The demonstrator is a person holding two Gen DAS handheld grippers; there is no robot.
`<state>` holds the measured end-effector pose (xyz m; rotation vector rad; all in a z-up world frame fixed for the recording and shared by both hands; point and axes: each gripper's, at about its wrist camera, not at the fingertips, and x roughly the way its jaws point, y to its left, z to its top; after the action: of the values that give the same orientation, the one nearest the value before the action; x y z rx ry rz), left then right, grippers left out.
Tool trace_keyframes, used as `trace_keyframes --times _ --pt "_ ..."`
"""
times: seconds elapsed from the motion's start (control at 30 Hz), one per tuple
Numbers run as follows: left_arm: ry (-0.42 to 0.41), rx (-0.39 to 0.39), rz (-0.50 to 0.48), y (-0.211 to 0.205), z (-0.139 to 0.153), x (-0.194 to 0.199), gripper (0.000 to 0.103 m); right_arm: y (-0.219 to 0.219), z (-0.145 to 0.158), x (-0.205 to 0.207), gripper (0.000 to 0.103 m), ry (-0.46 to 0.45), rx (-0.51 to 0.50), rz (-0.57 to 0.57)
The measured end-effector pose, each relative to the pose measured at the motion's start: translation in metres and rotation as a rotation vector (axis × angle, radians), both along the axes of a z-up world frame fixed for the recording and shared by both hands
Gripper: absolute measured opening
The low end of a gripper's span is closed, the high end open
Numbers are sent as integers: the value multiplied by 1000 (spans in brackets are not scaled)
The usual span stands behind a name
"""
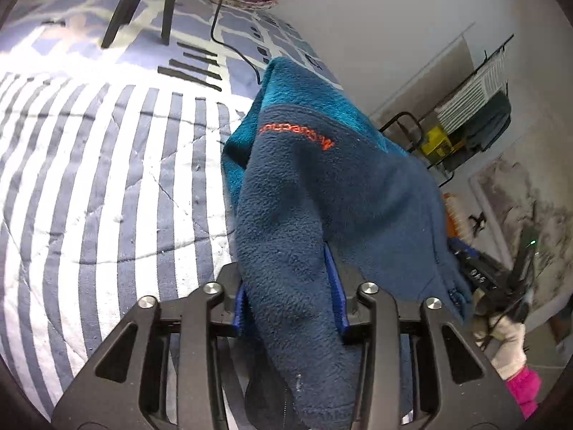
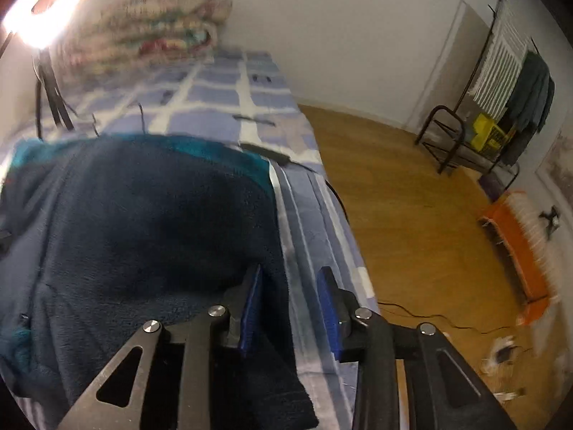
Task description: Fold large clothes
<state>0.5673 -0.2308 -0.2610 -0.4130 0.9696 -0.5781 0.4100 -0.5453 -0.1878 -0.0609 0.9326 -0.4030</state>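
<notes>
A navy and teal fleece jacket (image 1: 322, 186) with an orange logo hangs bunched from my left gripper (image 1: 292, 308), which is shut on a thick fold of it above the bed. In the right wrist view the jacket (image 2: 150, 215) lies spread on the striped bed cover, its edge passing between the blue pads. My right gripper (image 2: 290, 308) is open, with the jacket's edge against the left pad (image 2: 252, 308) and bed cover showing in the gap. The right gripper (image 1: 501, 286) and a gloved hand also show at the right in the left wrist view.
The bed (image 1: 89, 179) has a blue-and-white striped cover, with a checked cover (image 2: 222, 100) and folded floral bedding (image 2: 161, 25) at its head. Tripod legs (image 1: 143, 3) and a black cable stand on it. A clothes rack (image 2: 501, 107), an orange box (image 2: 519, 243) and wood floor lie right.
</notes>
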Motion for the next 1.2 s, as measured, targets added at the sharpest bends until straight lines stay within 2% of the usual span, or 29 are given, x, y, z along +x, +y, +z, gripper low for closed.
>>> trace_keyframes --times 0.1,0.3,0.53,0.73,0.97,1.2 --pt "9 4 14 3 2 -3 47 3 4 -5 31 -8 -13 14" --pt "-50 86 19 6 32 -29 47 15 24 -13 31 -48 -12 8" --pt "-114 112 -11 9 82 -78 47 35 63 -39 31 -93 16 9" --pt "-208 148 -37 14 146 -139 47 65 111 -78 31 -145 42 27" --pt "-343 197 -73 25 222 -227 47 110 172 -139 31 -207 70 64" --pt "-447 213 -81 42 272 -315 47 158 220 -207 31 -245 65 104"
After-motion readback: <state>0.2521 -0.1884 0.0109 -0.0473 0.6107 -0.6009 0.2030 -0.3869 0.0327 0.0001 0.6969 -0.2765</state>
